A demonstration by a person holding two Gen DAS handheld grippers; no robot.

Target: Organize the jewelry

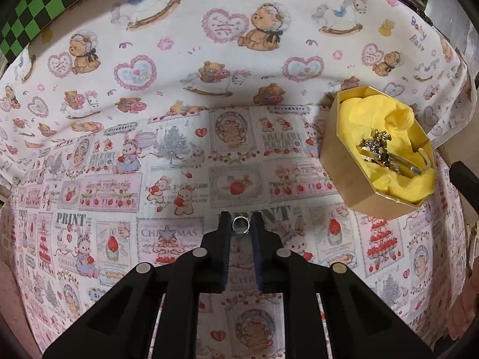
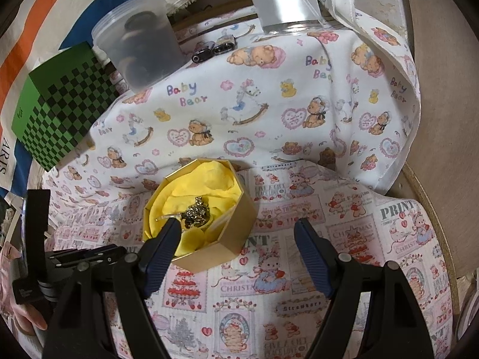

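— Printed cloths (image 1: 179,155) cover the worktop; how far along?

— Several pieces lie in the gold box (image 1: 353,179). The left hand-held gripper (image 1: 241,224) pinches a silver ring (image 1: 241,225), not yet boxed.

— Room to move?

— Open cloth between ring and box. The right hand-held gripper (image 2: 238,227) gapes wide, empty, at the box's near rim.

- Left gripper (image 1: 241,224): fingers drawn close together, pinching a small silver ring (image 1: 241,225) at their tips.
- Right gripper (image 2: 238,229): fingers spread wide apart, holding nothing.
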